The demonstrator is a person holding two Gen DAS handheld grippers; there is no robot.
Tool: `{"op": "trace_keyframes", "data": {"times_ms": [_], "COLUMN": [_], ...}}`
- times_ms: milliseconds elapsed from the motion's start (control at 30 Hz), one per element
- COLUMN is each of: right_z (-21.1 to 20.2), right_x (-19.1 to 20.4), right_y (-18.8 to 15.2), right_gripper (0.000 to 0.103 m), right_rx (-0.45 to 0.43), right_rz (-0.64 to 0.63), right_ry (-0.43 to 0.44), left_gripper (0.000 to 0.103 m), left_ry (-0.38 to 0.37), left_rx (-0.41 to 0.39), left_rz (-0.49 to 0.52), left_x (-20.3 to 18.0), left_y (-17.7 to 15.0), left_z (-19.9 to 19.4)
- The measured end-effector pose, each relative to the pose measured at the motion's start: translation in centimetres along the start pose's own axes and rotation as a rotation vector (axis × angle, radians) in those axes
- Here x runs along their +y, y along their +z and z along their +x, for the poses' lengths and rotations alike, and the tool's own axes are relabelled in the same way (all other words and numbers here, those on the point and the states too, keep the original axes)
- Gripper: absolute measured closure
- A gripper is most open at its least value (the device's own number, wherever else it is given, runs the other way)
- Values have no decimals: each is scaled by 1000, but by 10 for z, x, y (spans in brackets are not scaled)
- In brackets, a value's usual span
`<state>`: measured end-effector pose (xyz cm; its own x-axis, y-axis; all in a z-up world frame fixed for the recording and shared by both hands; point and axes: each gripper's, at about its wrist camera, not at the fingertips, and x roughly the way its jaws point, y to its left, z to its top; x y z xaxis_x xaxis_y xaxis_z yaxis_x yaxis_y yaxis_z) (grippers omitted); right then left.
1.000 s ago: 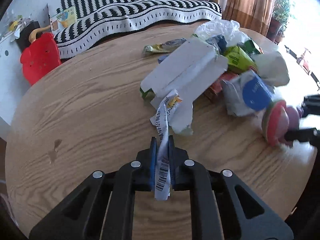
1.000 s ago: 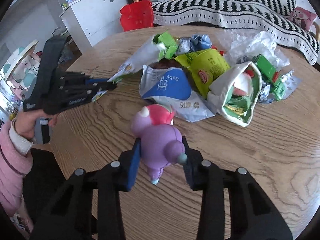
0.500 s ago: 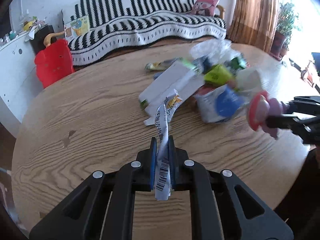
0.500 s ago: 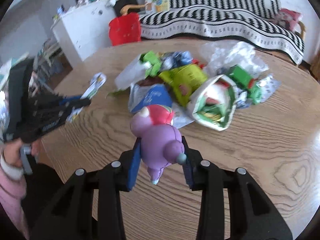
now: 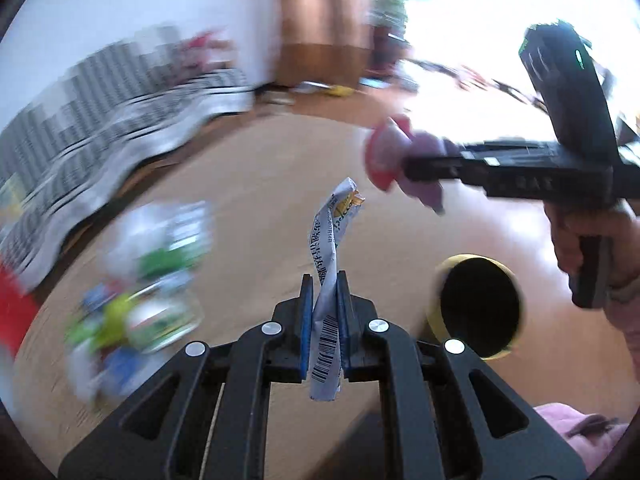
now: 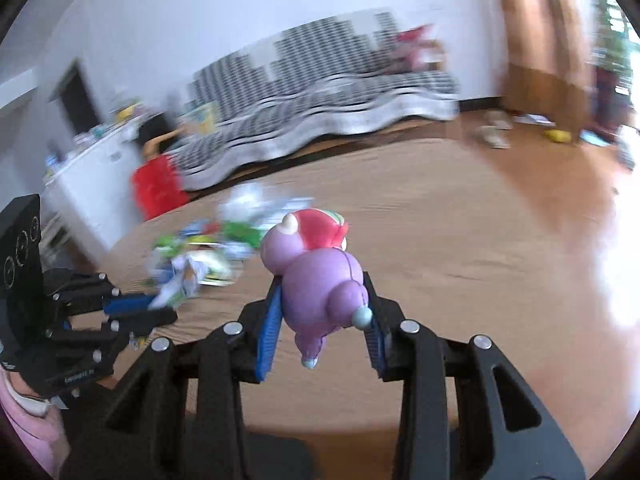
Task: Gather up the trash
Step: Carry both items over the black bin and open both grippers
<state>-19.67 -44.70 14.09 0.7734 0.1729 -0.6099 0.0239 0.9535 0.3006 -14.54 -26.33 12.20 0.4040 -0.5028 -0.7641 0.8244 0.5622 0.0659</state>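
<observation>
Blurred wood grain fills most of what I see: the round wooden table (image 6: 420, 216) spreads under both of my tools, with a sofa under a black-and-white striped throw (image 6: 320, 92) along the far wall and a red plastic chair (image 6: 158, 190) beside a white cabinet.

My left gripper (image 5: 323, 316) is pressed together on a twisted white wrapper strip (image 5: 328, 272). Its barcode end hangs below the blue pads, and its yellow-printed tip stands up and curls above them, clear of the table.

My right gripper (image 6: 324, 312) pinches a purple toy figure with a red-and-green cap (image 6: 316, 268). The blue pads press on its two sides, and its head points away from me. In the left view this same tool crosses the upper right of the picture, with my hand (image 5: 588, 240) around its handle and a pink sleeve below.

A yellow-rimmed round bin with a dark inside (image 5: 478, 308) shows at the right of my left gripper, below the right one; whether it stands on the floor or against the table edge I cannot tell.

A smeared pile of trash (image 5: 148, 276) lies on the table: green, white, blue and yellow packets, well apart from both tools.
</observation>
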Motion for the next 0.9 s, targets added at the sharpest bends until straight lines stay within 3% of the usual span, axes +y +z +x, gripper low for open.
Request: {"op": "trace_keyframes", "data": {"times_ms": [167,267,333,433,500,700,767,800,833,867,900], "right_z": [-59,-57,-47,-38,-39,-39,-42,-42,-44,-46,-51], "right_x": [-117,-168,-194,-213,-223,-223,-223,-227,-230,-231,-232], "right_y": [-65,-130,-177,-234,-254,-263,-265,-257,-256,-252,-248], "right_gripper": [66,66,67,67,67,67,63,54,26,6,6], "right_rx": [21,109,188,239,242,244,241,243,238,218,187], "right_rz": [164,281,368,467,515,537,554,577,619,648,661], "right_ry": [-163,-224,-230,-213,-205,-207,-202,-195,-185,-186,-192], "left_gripper": [93,93,93,93,93,93,92,90,69,24,8], "left_ry": [-206,-342,-389,-423,-422,-430,-386,-356,-325,-302,-281], "left_rx": [135,256,293,393,379,399,368,357,352,353,346], "left_rz": [163,178,161,116,146,114,131,141,151,157,160], "left_x": [-132,-196,-212,-221,-225,-218,-218,-224,-224,-223,-222], "left_y": [26,4,-16,-42,-39,-44,-46,-43,-44,-44,-45], "left_z": [81,143,171,205,205,208,201,205,205,206,205]}}
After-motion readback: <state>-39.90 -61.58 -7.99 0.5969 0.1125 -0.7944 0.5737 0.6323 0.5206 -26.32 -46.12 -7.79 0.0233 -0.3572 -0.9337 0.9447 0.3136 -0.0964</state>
